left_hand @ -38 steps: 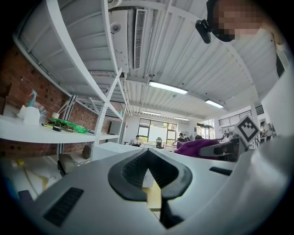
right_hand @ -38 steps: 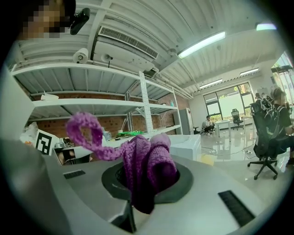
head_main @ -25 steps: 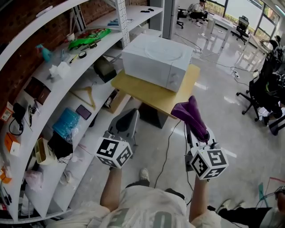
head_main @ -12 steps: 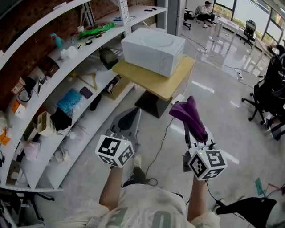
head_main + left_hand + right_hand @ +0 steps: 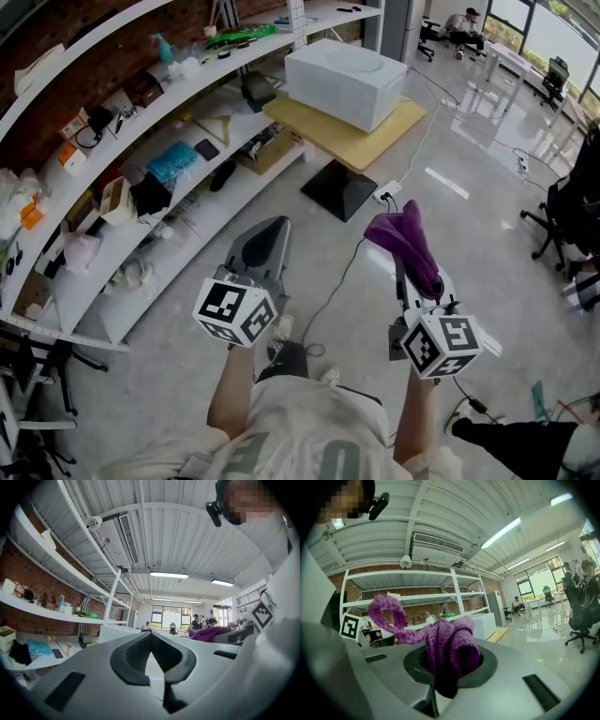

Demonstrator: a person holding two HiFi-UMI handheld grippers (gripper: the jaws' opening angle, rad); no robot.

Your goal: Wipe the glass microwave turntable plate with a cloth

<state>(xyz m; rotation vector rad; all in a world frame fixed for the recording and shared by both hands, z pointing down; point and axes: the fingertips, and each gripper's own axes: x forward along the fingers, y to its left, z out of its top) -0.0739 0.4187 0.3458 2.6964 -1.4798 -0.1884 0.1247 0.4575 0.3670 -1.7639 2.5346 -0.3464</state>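
Observation:
No glass turntable plate shows in any view. A white microwave [image 5: 345,82] stands closed on a yellow table [image 5: 361,145] far ahead across the floor. A purple knitted cloth [image 5: 406,246] sticks up out of my right gripper [image 5: 414,274], which is shut on it. In the right gripper view the cloth [image 5: 451,649] fills the jaws, with a loop hanging to the left. My left gripper [image 5: 263,236] is held beside it at the same height, shut with nothing in it. In the left gripper view its pads meet at the tip [image 5: 151,638].
Long curved white shelves [image 5: 141,141] with several small items run along the brick wall at the left. A black table base [image 5: 339,192] and a cable with a power strip [image 5: 385,195] lie on the glossy floor. Office chairs [image 5: 572,216] and desks stand at the right.
The microwave and its table now lie farther off and higher in the head view, and more of the shelving shows. Both grippers keep their pose; the cloth stays clamped.

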